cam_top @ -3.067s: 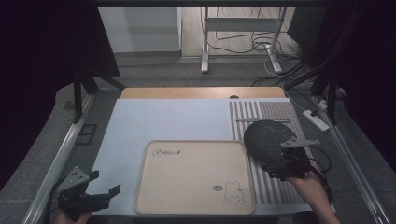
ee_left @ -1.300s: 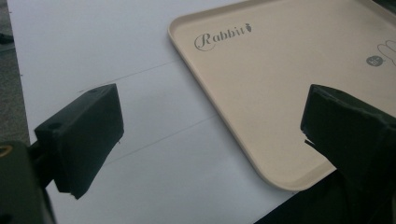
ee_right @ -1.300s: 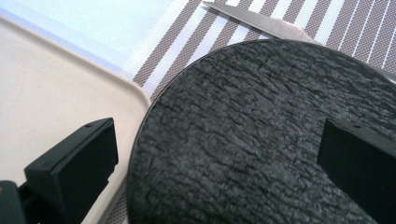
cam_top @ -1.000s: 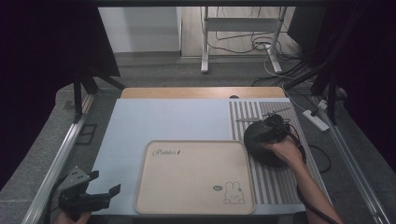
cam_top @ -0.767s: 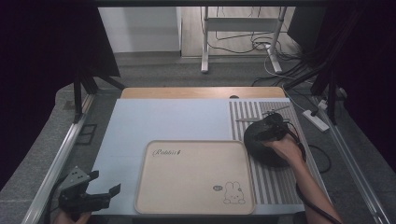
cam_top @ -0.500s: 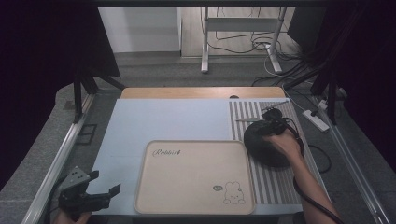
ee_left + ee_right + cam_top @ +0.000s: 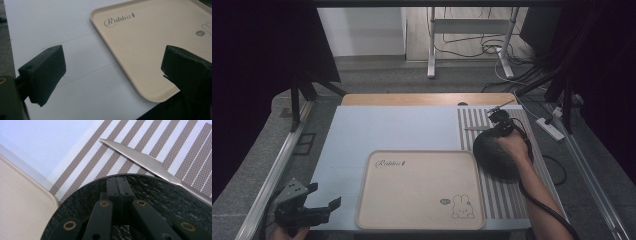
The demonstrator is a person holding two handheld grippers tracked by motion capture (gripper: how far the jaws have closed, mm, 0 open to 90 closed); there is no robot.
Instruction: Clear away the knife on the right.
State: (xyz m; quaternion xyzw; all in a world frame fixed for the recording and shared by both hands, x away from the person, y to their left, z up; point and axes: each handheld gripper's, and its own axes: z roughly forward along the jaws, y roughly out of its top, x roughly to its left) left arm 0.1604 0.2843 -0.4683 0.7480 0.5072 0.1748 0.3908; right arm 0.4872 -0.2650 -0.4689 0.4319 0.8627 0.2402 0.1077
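A black round plate (image 7: 493, 156) lies flat on the striped mat (image 7: 512, 200), just right of the beige tray (image 7: 362, 200). My right gripper (image 7: 495, 131) hovers over the plate's far rim. Its jaws have just been closing and now stand shut (image 7: 117, 185) with nothing seen between them, above the plate (image 7: 175, 202). A silver knife (image 7: 142, 160) lies on the mat (image 7: 150, 140) just past the rim, also visible from above, the knife (image 7: 476, 128). My left gripper (image 7: 324, 196) rests open at the table's near left corner, its jaws wide (image 7: 112, 67) beside the tray's corner (image 7: 100, 30).
The pale blue table top (image 7: 387, 125) stretches behind and left of the tray. A metal rail (image 7: 277, 165) runs along the left side. A cable trails from the right gripper down past the person's forearm (image 7: 537, 200). A power strip (image 7: 549, 129) lies on the floor at right.
The plate, held up nearer the front edge three seconds ago, now lies on the mat. The right gripper has slid toward the plate's far rim and its jaws have closed. The left gripper stayed put.
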